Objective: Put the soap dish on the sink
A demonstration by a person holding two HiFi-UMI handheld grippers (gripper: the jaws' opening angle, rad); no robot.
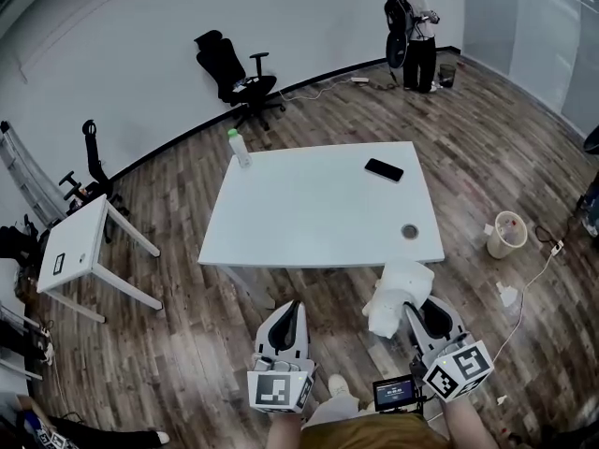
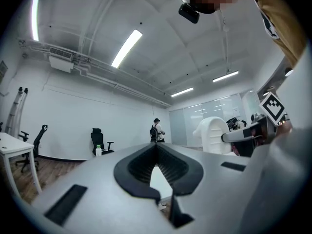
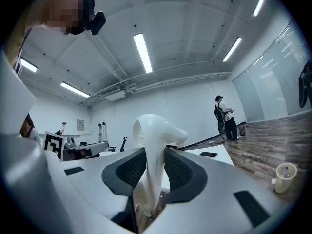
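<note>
Head view: my right gripper (image 1: 409,309) holds the white moulded soap dish (image 1: 398,288) in the air just off the near edge of the white rectangular surface (image 1: 318,204), by its near right corner. Left gripper view: my left gripper (image 2: 157,147) has its jaws pressed together at the tips, empty. Right gripper view: my jaws stand wide, pinching the soap dish's (image 3: 155,130) lower part.

A white table (image 1: 318,204) stands on a wood floor (image 1: 187,344). A bottle (image 1: 240,147), a black phone (image 1: 384,169) and a small round object (image 1: 410,231) rest on it.
</note>
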